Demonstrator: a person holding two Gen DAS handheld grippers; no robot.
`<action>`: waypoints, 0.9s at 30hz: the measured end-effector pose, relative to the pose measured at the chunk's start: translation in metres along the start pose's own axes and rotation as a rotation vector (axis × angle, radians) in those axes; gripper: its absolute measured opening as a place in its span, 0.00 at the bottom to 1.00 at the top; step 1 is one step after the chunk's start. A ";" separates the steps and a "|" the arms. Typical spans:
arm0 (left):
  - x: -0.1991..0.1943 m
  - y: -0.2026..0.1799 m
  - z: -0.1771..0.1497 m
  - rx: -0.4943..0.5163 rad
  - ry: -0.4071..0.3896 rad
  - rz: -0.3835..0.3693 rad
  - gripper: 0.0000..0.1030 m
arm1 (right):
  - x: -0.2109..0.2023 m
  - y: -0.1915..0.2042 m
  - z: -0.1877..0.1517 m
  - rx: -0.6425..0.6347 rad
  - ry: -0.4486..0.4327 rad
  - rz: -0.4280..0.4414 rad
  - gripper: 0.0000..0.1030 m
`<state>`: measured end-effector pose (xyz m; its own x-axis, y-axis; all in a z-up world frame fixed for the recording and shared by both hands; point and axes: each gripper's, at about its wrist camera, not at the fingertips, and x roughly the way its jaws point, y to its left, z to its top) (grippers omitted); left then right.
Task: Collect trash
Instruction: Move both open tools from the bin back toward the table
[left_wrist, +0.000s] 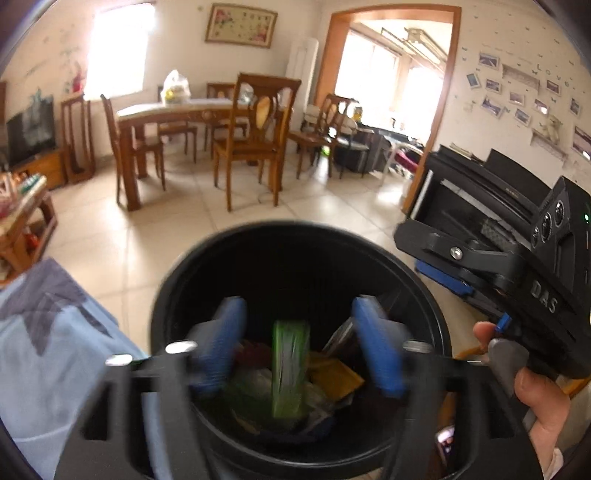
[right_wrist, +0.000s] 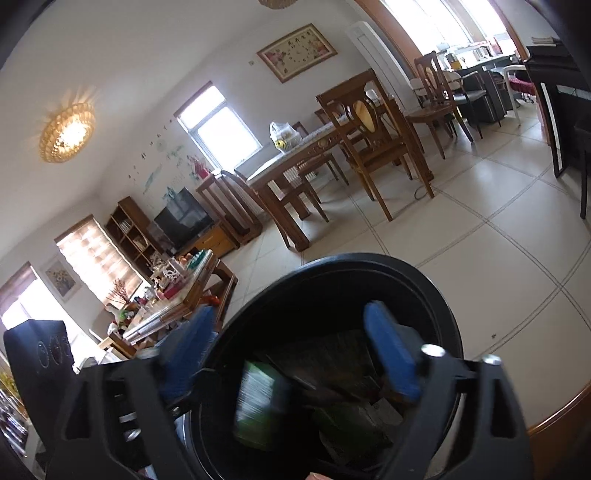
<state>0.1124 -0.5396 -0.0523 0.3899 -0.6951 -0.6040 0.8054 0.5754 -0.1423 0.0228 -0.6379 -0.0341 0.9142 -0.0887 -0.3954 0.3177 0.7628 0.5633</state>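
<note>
A black round trash bin (left_wrist: 424, 295) fills the lower middle of the left wrist view. My left gripper (left_wrist: 299, 310) hangs over its mouth, blue fingers (left_wrist: 225, 343) spread wide. A blurred green and white packet (left_wrist: 290, 369) sits between them, touching neither pad. Below it lie a yellow wrapper (left_wrist: 336, 380) and other scraps. The right wrist view shows the same bin (right_wrist: 369, 260) from my right gripper (right_wrist: 288, 314), also open. There a blurred green and white packet (right_wrist: 258, 398) is inside the bin, clear of the pads. A hand (left_wrist: 539, 398) holds the right gripper's body (left_wrist: 517, 266).
A blue patterned cloth (left_wrist: 48, 350) lies left of the bin. A black piano (left_wrist: 480, 199) stands at right, a cluttered low table (right_wrist: 177, 299) at left. A wooden dining table (left_wrist: 177, 110) with chairs (left_wrist: 255, 140) stands beyond on the tiled floor (left_wrist: 155, 236).
</note>
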 end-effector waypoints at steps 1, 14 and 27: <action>-0.004 -0.002 0.001 0.016 -0.018 0.019 0.85 | -0.001 0.001 0.000 -0.006 0.001 -0.002 0.90; -0.066 -0.022 -0.007 0.163 -0.081 0.183 0.95 | -0.007 0.018 0.003 -0.020 0.007 0.014 0.95; -0.154 0.029 -0.031 0.051 -0.126 0.248 0.95 | -0.007 0.077 -0.019 -0.121 0.061 0.061 0.95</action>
<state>0.0617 -0.4021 0.0121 0.6276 -0.5855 -0.5131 0.6986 0.7144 0.0391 0.0360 -0.5661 -0.0016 0.9126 -0.0034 -0.4089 0.2261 0.8374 0.4976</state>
